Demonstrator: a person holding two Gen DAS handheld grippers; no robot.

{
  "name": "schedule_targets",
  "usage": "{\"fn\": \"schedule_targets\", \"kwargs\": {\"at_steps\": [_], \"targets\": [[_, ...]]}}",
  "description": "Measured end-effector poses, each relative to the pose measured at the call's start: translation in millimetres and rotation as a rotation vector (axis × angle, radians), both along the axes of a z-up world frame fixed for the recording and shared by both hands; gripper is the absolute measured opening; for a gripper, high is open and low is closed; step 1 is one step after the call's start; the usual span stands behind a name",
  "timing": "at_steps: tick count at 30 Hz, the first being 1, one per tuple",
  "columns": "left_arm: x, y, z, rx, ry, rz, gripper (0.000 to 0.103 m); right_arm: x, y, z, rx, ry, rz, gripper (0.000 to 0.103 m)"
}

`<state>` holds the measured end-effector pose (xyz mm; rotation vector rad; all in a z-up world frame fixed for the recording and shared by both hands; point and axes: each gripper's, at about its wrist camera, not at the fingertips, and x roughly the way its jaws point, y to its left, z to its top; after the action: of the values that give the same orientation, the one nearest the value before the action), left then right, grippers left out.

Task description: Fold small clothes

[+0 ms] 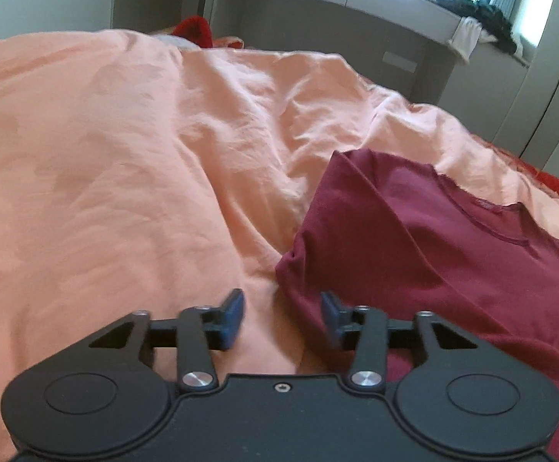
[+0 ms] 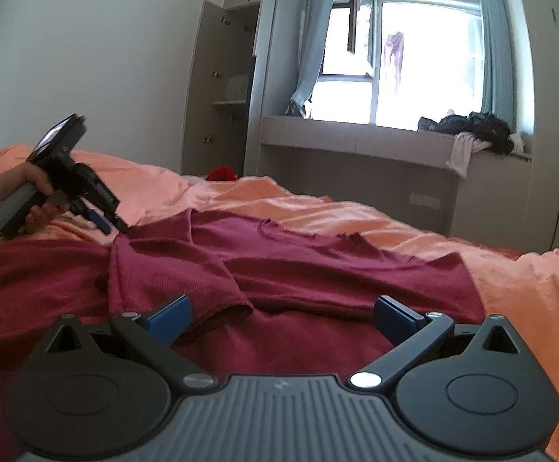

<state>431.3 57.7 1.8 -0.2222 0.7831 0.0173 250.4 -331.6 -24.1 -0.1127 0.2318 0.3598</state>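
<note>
the shirt (image 2: 279,269) lies spread on the duvet (image 2: 510,288), one sleeve (image 2: 171,269) folded in over its body. the left gripper (image 2: 112,225) hangs at the shirt's left edge, the right gripper (image 2: 283,315) low over its near part. behind the bed, a ledge (image 2: 356,134) under the window (image 2: 414,57) bears heaped clothes (image 2: 471,127); a wardrobe (image 2: 221,88) stands to its left.

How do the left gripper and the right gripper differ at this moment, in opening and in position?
The left gripper has a moderate gap between its fingers; the right gripper is spread wider. The left gripper sits at the edge of the dark red shirt, by a folded-in sleeve, over the orange bedcover; the right gripper hovers over the shirt's body. Both are empty, with blue pads.
</note>
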Motion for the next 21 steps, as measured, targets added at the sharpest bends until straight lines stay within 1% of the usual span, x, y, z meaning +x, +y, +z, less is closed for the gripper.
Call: {"fn": "schedule_targets", "kwargs": {"at_steps": [3, 4, 6, 7, 9, 12, 16, 18, 21], "targets": [[-29, -2, 10, 0.003, -0.042, -0.003, 0.071, -16, 0, 6, -0.003, -0.032, -0.006, 0.103], [-40, -4, 14, 0.009, -0.061, -0.011, 0.073, -23, 0, 7, -0.009, -0.044, -0.010, 0.103], [-64, -9, 22, 0.027, -0.103, -0.027, 0.086, -40, 0, 8, -0.024, -0.064, -0.021, 0.103], [-78, -12, 26, 0.035, -0.127, -0.036, 0.089, -49, 0, 7, -0.030, -0.071, -0.029, 0.103], [-105, -19, 32, 0.048, -0.169, -0.063, 0.098, -68, -2, 6, -0.035, -0.071, -0.046, 0.103], [-146, -31, 39, 0.065, -0.224, -0.110, 0.102, -93, -5, 6, -0.035, -0.052, -0.064, 0.103], [-194, -46, 43, 0.103, -0.276, -0.189, 0.102, -124, -8, 4, -0.063, -0.007, -0.067, 0.103], [-218, -53, 42, 0.126, -0.306, -0.225, 0.102, -137, -7, 3, -0.085, 0.021, -0.063, 0.103], [-254, -64, 38, 0.183, -0.351, -0.286, 0.102, -151, 4, -3, -0.153, 0.061, -0.045, 0.103]]}}
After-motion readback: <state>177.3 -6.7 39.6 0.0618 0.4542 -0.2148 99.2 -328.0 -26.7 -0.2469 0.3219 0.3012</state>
